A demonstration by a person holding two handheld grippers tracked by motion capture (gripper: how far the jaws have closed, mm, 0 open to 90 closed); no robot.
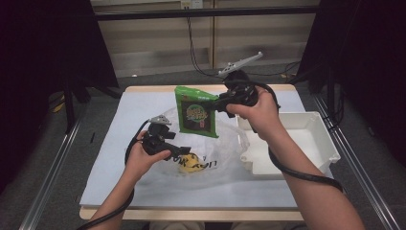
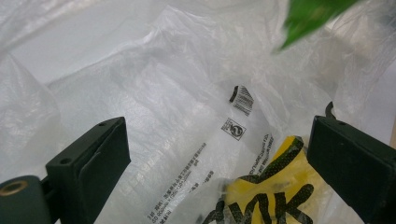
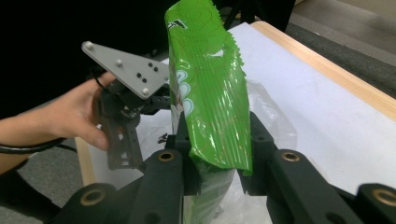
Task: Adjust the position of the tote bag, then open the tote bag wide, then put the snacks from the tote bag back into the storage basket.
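The right gripper [image 1: 216, 106] clamps the green pouch [image 1: 195, 112] by one edge, upright above the clear bag [image 1: 210, 158], while the left gripper [image 1: 184, 152], jaws apart, rests on that bag just below, nearer its yellow packet [image 1: 190, 162].

The green snack bag [image 2: 312, 15] shows blurred and cropped at the left gripper view's top edge.

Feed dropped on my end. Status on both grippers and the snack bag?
Right gripper shut on green snack bag, held above the table. Left gripper open at clear plastic bag, yellow packet inside. Nothing blocking.
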